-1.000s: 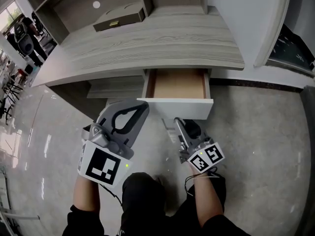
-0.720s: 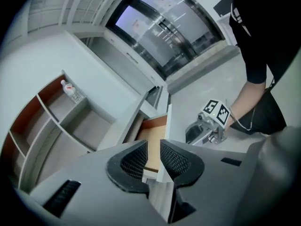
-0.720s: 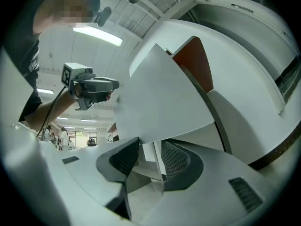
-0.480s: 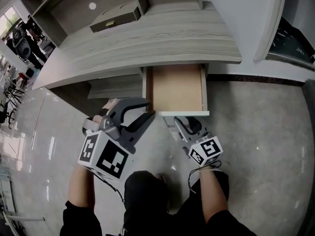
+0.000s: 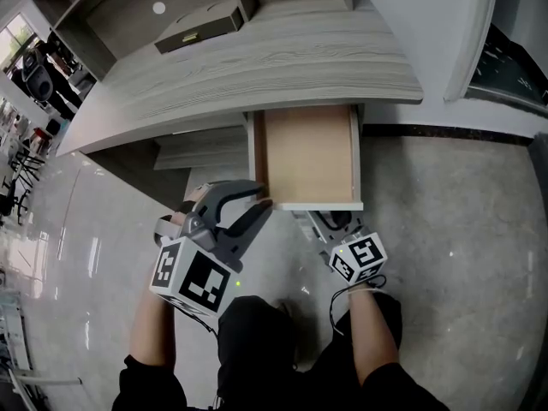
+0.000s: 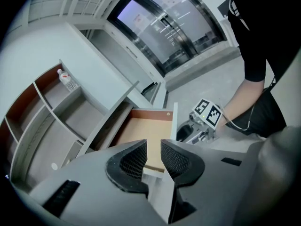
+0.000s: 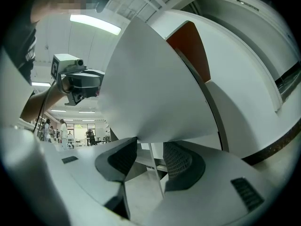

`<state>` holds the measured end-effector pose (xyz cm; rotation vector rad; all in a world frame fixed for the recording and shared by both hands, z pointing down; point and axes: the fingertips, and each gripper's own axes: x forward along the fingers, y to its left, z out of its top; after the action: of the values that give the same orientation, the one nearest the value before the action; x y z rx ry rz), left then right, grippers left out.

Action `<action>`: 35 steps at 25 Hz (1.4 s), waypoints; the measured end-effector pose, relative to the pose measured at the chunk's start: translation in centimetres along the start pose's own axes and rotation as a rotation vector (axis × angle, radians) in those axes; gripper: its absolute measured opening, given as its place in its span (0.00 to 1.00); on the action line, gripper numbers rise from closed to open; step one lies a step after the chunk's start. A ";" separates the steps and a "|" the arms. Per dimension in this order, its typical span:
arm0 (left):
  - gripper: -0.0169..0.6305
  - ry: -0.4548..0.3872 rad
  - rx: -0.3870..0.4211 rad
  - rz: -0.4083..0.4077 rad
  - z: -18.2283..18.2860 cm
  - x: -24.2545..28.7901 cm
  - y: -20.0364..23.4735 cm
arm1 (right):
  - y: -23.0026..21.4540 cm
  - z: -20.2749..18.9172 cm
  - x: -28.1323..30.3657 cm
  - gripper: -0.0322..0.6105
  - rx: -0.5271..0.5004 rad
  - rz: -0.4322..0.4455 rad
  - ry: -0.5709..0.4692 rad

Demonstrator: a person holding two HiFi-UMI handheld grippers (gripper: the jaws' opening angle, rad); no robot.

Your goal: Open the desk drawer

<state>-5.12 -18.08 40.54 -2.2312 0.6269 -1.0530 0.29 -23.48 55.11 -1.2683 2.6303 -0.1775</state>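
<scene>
The drawer [image 5: 308,152] is seen drawn out from under the desk [image 5: 257,67] at its front edge, its front panel [image 5: 318,205] set just ahead of the left gripper [image 5: 264,197], at the left corner, and above the right gripper [image 5: 330,220], both released, jaws just opened, nothing clamped.

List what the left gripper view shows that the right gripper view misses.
Only the left gripper view: the drawer's bare wooden inside and a bottle on a shelf. Only the right gripper view: the drawer's white outer face from below, and distant people in a lit hall. Both: the same pulled-out drawer.
</scene>
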 end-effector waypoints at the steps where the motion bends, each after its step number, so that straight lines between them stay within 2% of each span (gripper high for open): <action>1: 0.18 -0.001 -0.008 0.005 -0.2 0.0 0.0 | 0.0 -0.1 0.0 0.30 -0.001 -0.001 0.001; 5: 0.18 0.004 -0.013 0.010 -0.7 0.3 -0.4 | 0.0 0.0 -0.1 0.30 -0.011 -0.001 -0.003; 7: 0.18 0.055 0.048 0.022 -0.9 0.6 -0.7 | 0.0 0.1 0.0 0.30 -0.020 0.003 -0.010; 9: 0.22 0.130 0.149 0.028 -1.2 1.3 -1.1 | 0.0 0.0 0.1 0.30 -0.029 0.002 -0.013; 11: 0.25 0.182 0.227 0.005 -1.3 2.1 -1.7 | -0.1 -0.1 0.0 0.30 -0.027 -0.005 -0.013; 16: 0.22 0.270 0.336 -0.096 -1.3 2.4 -3.3 | -0.2 -0.3 -0.2 0.30 -0.025 -0.009 0.000; 18: 0.28 0.309 0.368 -0.144 -1.7 2.3 -4.6 | -0.1 -0.4 -0.1 0.30 -0.027 -0.009 0.005; 21: 0.31 0.367 0.433 -0.122 -2.5 3.2 -4.7 | -0.2 -0.6 -0.1 0.30 -0.029 -0.009 0.005; 26: 0.30 0.395 0.464 -0.137 -3.9 5.1 -5.2 | -0.2 -0.7 -0.2 0.30 -0.031 -0.009 0.001; 29: 0.17 0.392 0.468 -0.132 -4.2 5.3 -5.5 | -0.1 -0.6 -0.2 0.30 -0.043 -0.002 -0.001; 35: 0.16 0.375 0.434 -0.141 -4.3 5.4 -5.7 | -0.3 -1.2 -0.4 0.30 -0.077 -0.023 0.009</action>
<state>-4.52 -18.68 49.48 -1.7348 0.3471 -1.5355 0.43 -23.36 56.35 -1.3258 2.6543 -0.0860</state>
